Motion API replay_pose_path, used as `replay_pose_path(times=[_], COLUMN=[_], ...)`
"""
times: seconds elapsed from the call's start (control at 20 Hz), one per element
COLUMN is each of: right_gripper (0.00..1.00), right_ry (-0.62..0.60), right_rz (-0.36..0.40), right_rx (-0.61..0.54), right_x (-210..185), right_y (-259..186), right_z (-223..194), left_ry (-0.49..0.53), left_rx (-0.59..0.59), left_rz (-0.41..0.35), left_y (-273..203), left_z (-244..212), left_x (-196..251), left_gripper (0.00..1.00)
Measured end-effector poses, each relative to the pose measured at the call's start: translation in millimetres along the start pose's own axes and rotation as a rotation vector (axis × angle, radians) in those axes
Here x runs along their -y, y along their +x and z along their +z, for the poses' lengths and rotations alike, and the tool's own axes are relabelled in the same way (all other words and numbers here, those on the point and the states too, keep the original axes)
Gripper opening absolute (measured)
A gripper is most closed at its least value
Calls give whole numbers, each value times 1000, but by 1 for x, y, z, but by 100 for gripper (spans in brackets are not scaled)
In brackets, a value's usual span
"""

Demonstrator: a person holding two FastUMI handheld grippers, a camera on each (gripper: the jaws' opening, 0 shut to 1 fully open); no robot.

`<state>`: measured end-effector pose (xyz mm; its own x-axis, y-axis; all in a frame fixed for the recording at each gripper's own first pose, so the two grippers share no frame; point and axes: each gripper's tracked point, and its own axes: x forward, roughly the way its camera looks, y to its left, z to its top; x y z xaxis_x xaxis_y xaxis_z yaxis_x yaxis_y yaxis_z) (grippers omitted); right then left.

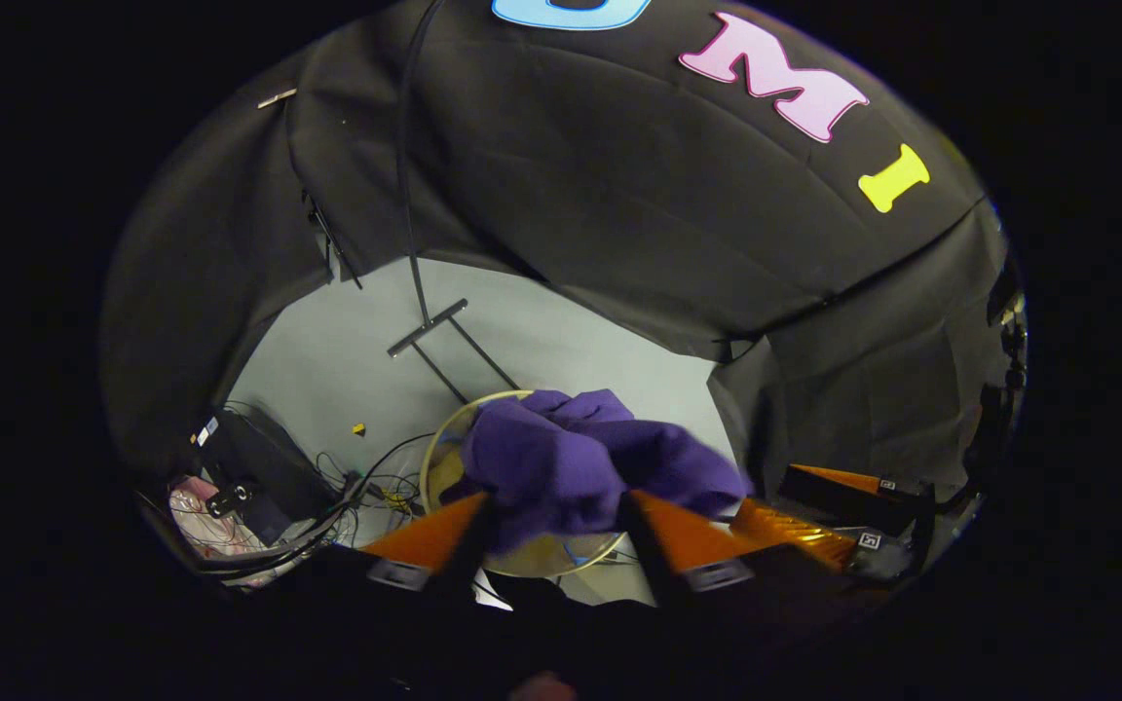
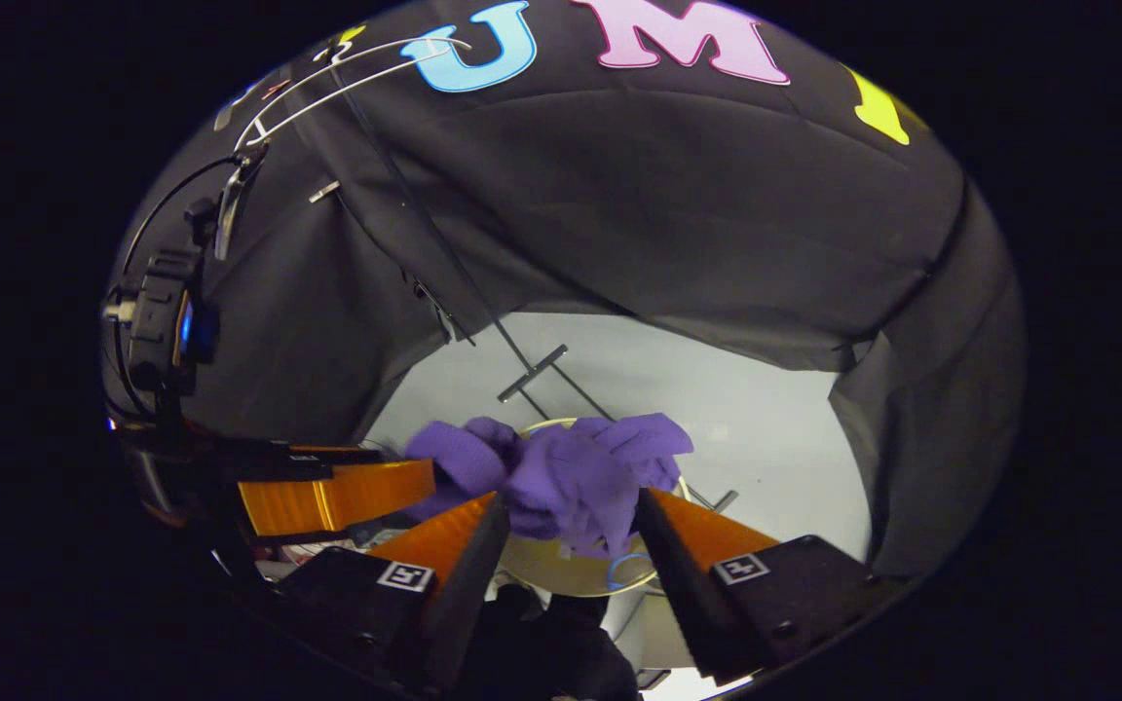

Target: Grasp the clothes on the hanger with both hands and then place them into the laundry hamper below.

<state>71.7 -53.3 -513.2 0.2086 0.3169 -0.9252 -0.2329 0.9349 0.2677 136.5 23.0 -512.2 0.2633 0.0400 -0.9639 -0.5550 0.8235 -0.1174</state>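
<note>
Your left gripper (image 1: 551,511): orange wedge fingers set apart, crumpled purple fleece garment (image 1: 580,458) bunched between them; whether both press it, you cannot tell. Your right gripper (image 2: 566,516): fingers likewise apart, the same soft cloth (image 2: 571,477) hanging between them, grip unclear. Garment sits above the round, pale-rimmed laundry hamper (image 1: 439,453) on the grey floor (image 1: 347,350). White wire hanger (image 2: 327,78): bare, at the booth wall's upper left corner.
</note>
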Motion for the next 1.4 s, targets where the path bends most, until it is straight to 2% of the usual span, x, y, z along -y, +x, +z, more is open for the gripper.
replay_pose_path(times=[0.05,0.1,0.15,0.2,0.5,0.55,0.6,0.75,1.0,1.05,1.1,1.4], right_gripper=[89,99,99,99,99,99,99,99,99,99,99,99], right_ry=[0,1,2,4,10,11,12,26,39,36,31,34], right_rz=[0,-3,-6,-7,-5,-4,-2,5,-6,-11,-18,-72], right_rx=[2,6,11,16,64,75,88,144,272,305,338,516], right_x=[1,1,3,3,3,2,0,-9,-31,-34,-41,-78], right_y=[3,0,-1,-3,-11,-13,-16,-28,-61,-68,-80,-130], right_z=[-2,-2,0,1,14,18,22,36,61,68,73,92], left_ry=[-1,-5,-11,-17,-43,-44,-45,-24,41,50,59,172], left_rx=[11,22,30,41,72,86,101,175,327,363,404,595], left_rz=[3,0,-4,-5,-26,-31,-40,-72,-118,-133,-151,-215], left_y=[-4,0,-4,-4,-12,-14,-18,-36,-81,-94,-107,-185], left_z=[-10,-10,-6,-5,0,2,6,21,49,54,60,81], left_x=[-2,-2,-1,-1,2,2,5,9,8,8,7,-4], left_gripper=[99,96,92,96,96,93,96,96,95,92,96,95])
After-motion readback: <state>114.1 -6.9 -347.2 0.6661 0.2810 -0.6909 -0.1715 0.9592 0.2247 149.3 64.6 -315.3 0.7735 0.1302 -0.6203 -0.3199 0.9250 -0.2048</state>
